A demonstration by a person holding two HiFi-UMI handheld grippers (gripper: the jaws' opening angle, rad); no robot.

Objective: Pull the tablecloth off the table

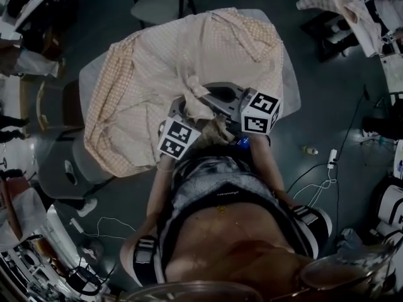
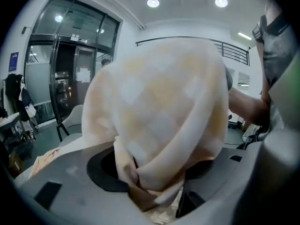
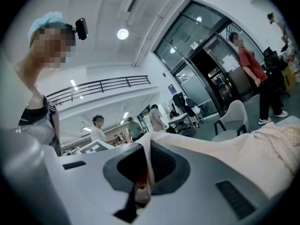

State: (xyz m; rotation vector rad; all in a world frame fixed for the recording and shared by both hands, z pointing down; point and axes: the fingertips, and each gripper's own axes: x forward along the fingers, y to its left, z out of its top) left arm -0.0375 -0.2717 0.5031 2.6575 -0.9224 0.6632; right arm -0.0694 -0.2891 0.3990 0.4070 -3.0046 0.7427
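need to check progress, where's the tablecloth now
In the head view the tablecloth lies bunched over the table, upper centre, its near edge pinched in the right gripper.

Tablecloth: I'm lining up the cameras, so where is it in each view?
Head view: tablecloth bunched on the table, upper centre.
Left gripper view: fills the centre, between the open jaws of the left gripper.
Right gripper view: pinched bottom centre by the right gripper, spreading right.
Shared: likely the pale chair beyond the table.

A grey striped top (image 1: 217, 181) is worn, with black-and-white bands (image 1: 146, 257) round both arms; the grey left gripper (image 2: 154, 182) and right gripper (image 3: 143, 177) are each fitted with a black-and-white marker cube (image 1: 178, 138)
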